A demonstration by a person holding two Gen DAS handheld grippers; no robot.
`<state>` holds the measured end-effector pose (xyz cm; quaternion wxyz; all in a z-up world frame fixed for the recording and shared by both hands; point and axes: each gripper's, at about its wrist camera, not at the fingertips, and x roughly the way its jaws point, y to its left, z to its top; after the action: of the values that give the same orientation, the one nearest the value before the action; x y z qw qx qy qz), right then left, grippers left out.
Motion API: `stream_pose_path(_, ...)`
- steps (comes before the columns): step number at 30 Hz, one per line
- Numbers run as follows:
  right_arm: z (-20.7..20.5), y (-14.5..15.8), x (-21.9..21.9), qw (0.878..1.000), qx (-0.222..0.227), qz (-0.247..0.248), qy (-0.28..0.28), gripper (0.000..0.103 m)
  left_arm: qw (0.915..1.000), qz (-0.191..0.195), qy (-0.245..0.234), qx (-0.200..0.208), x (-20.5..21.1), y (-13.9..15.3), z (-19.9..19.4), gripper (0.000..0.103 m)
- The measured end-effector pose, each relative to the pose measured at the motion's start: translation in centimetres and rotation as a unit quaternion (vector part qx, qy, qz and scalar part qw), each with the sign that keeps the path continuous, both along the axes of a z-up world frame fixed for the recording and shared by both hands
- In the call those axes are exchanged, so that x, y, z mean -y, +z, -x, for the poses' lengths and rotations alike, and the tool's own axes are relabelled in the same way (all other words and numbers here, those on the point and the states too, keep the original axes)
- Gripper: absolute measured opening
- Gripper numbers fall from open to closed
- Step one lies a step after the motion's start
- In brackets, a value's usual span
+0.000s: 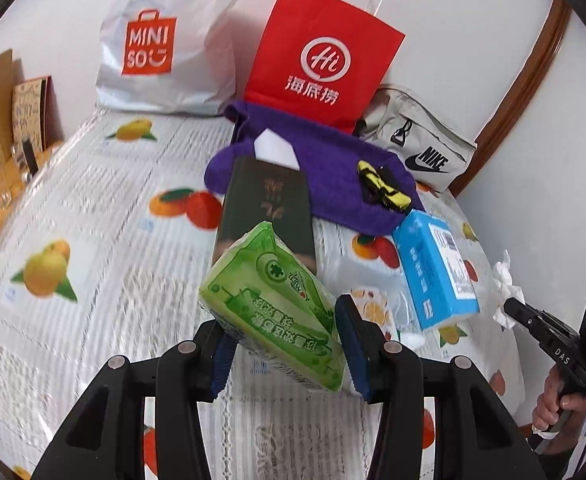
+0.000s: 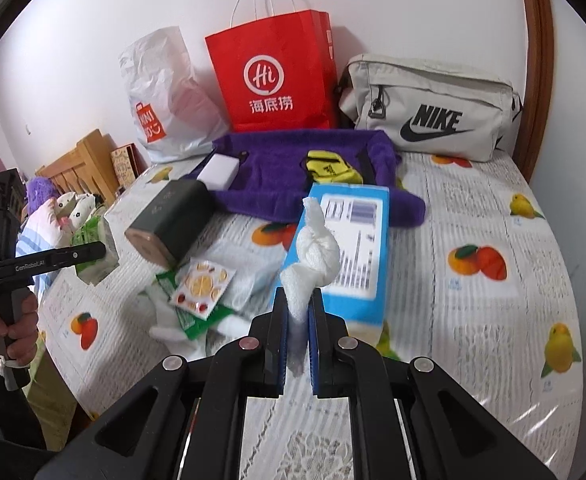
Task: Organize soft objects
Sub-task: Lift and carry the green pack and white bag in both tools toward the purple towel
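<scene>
Both grippers hold: left (image 1: pixel 283 354) a tilted green tissue pack (image 1: pixel 271 312), right (image 2: pixel 297 340) an upright knotted white cloth (image 2: pixel 313 256).

Against the wall, at twelve o'clock on the counter (image 2: pixel 473 320), a paper bag (image 2: pixel 277 76) is being flanked by a plastic bag (image 2: pixel 161 96) at ten o'clock and a pouch (image 2: pixel 433 108) at two o'clock. Before them a towel (image 2: pixel 285 176) is being spread, with a sponge block (image 2: pixel 219 172) lying on it. A tissue box (image 2: pixel 349 248) is being overlapped onto the towel's near edge.
</scene>
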<state>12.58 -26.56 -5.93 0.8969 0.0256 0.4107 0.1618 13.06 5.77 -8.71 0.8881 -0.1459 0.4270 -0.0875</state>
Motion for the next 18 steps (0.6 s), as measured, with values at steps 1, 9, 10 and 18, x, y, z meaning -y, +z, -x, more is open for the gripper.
stream_pose_path(1, -0.3, 0.2, -0.1, 1.0, 0.001, 0.001, 0.001, 0.009, 1.0, -0.003, -0.001, 0.001, 0.1, 0.3, -0.4, 0.046)
stream_pose_path(9, -2.8, 0.7, -0.2, 1.0, 0.003, 0.005, 0.005, 0.009, 0.9999, -0.015, -0.008, 0.004, 0.6, 1.8, -3.3, 0.046)
stream_pose_path(10, -3.2, 0.8, -0.2, 1.0, 0.003, 0.006, 0.006, 0.009, 0.9998, -0.016, -0.008, 0.004, 0.7, 1.9, -3.7, 0.046)
stream_pose_path(18, -7.1, 0.6, -0.4, 1.0, 0.003, 0.007, 0.011, 0.009, 0.9996, -0.022, -0.016, 0.001, 1.6, 2.1, -7.5, 0.046)
